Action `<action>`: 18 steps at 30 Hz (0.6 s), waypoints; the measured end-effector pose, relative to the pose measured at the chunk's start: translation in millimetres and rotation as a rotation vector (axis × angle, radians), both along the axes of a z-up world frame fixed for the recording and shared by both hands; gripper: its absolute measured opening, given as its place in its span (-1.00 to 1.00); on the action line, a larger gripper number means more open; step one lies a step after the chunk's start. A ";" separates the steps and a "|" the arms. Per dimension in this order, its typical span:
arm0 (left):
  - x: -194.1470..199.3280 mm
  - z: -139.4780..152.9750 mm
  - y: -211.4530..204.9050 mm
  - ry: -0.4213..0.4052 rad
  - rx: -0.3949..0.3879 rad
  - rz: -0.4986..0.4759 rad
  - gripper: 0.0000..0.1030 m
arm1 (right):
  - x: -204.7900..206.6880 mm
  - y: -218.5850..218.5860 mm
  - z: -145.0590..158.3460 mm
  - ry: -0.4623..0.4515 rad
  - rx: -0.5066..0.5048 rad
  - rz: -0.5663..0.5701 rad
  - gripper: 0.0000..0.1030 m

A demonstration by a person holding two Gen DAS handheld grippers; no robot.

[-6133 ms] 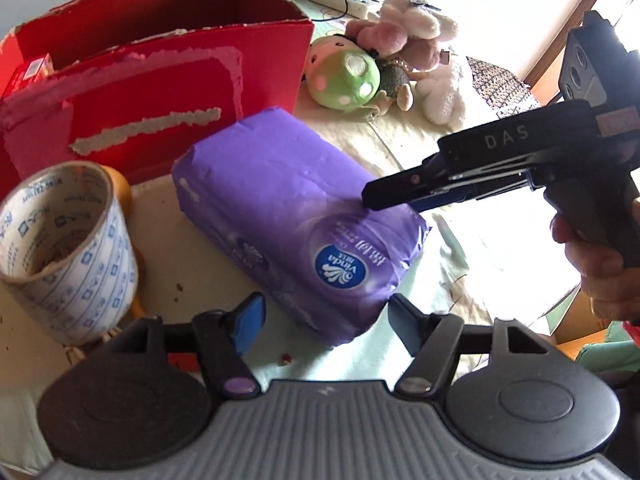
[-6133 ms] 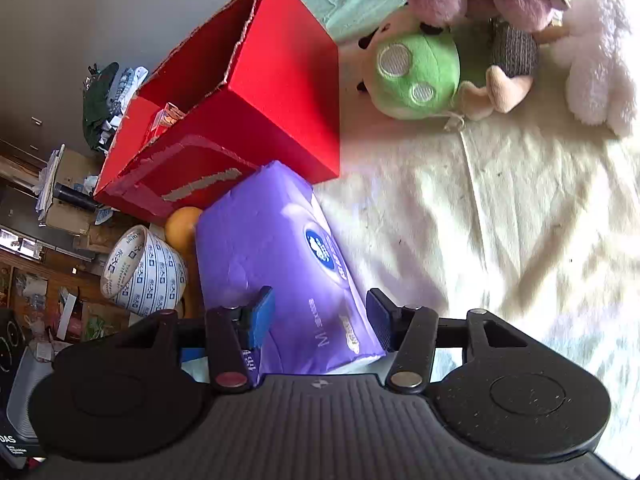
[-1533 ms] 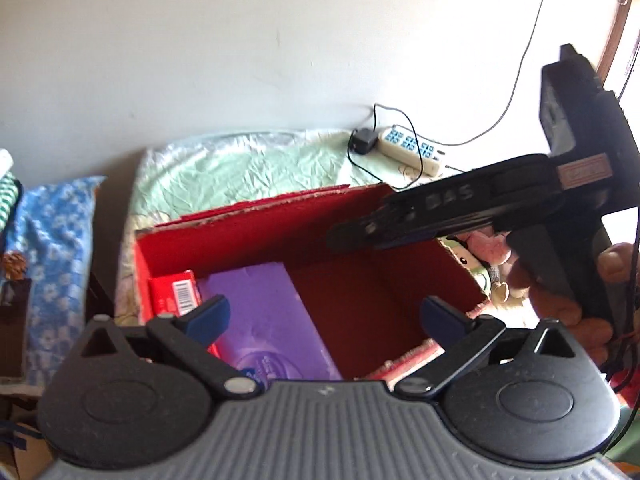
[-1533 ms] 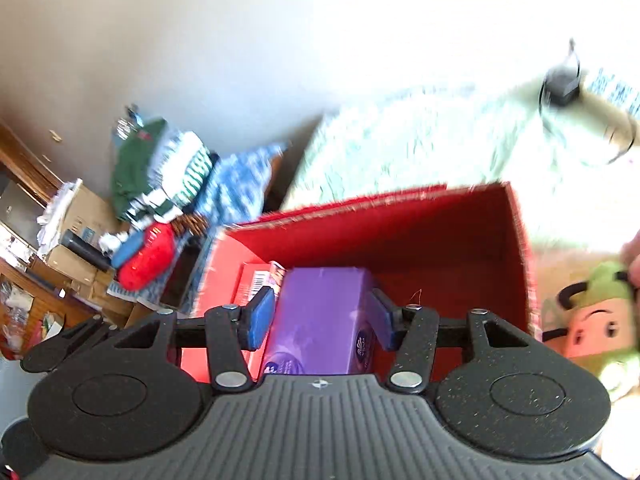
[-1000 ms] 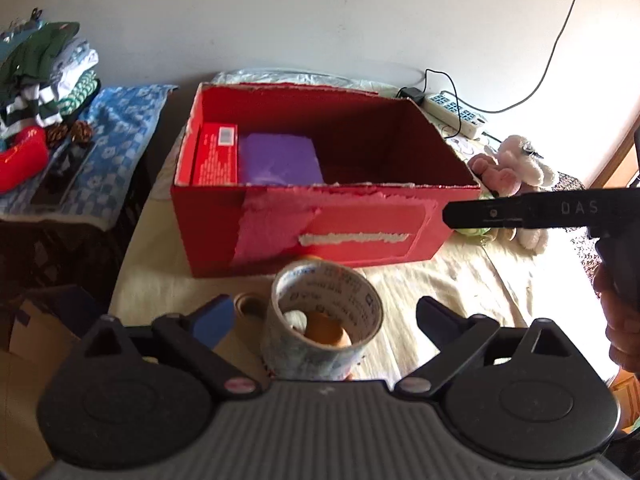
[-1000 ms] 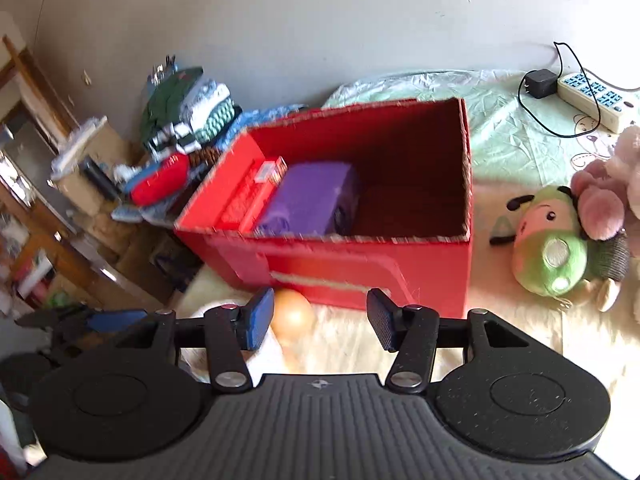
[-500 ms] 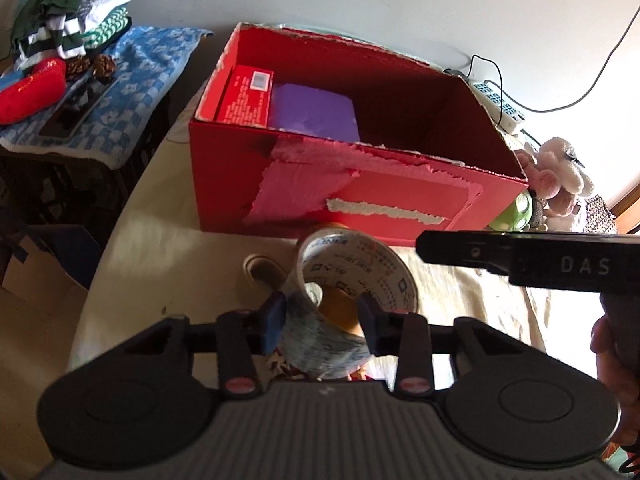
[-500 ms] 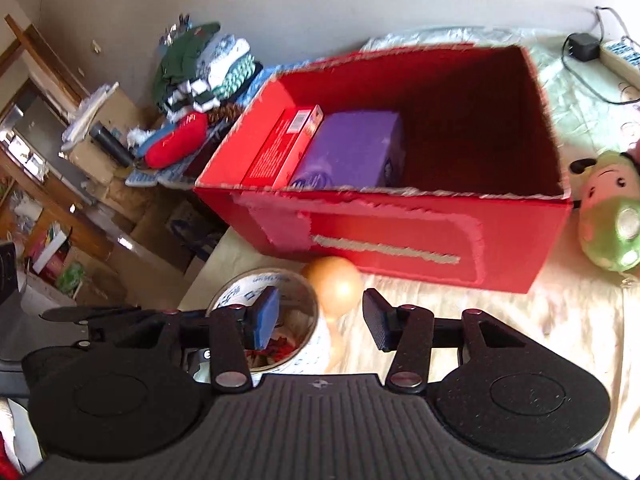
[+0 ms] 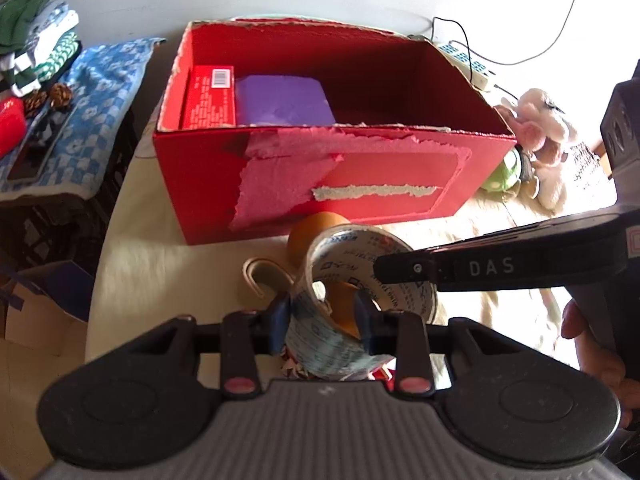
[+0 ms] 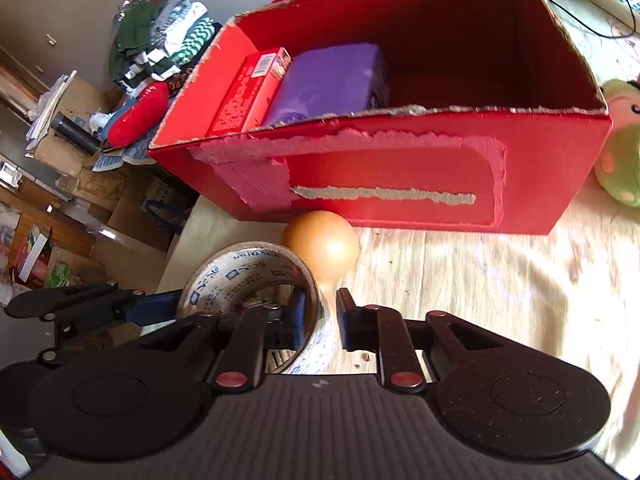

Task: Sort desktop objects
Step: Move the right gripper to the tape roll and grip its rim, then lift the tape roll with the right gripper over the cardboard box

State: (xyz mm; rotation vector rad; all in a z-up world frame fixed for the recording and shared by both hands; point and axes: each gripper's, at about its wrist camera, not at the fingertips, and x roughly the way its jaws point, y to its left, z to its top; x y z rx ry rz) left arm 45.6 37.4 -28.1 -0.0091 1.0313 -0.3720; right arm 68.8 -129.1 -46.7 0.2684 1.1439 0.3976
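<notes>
A white printed tape roll [image 9: 340, 344] [image 10: 240, 268] stands in front of the red box [image 9: 360, 184] [image 10: 400, 168]. My left gripper [image 9: 322, 318] is shut on it, one finger outside its left wall and one in its hole. My right gripper [image 10: 320, 320] is shut on the roll's right wall, one finger inside and one outside; in the left wrist view it reaches in from the right [image 9: 400, 270]. An orange ball [image 9: 316, 228] [image 10: 324, 244] sits between roll and box. In the box lie a purple tissue pack [image 9: 280, 100] [image 10: 332, 80] and a red carton [image 9: 208, 96] [image 10: 248, 92].
A small beige ring [image 9: 264, 276] lies left of the roll. Plush toys [image 9: 540, 140] [image 10: 620, 160] sit right of the box, and a power strip [image 9: 468, 64] behind it. Folded clothes [image 9: 32, 40] lie past the table's left edge. A hand [image 9: 592, 360] holds the right gripper.
The purple pack went from the table into the red box. Since then both grippers have come down to the tape roll and gone from open to shut on it.
</notes>
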 end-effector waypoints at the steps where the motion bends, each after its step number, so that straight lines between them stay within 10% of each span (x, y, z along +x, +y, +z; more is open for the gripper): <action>1: 0.3 0.2 -1.1 -0.001 0.006 -0.009 -0.38 | -1.4 0.2 0.0 0.001 -0.003 -0.007 -0.74; 18: 4.5 -14.7 -4.8 0.017 0.009 -0.083 -0.19 | -14.6 -0.3 0.7 -0.011 -0.047 -0.055 -0.79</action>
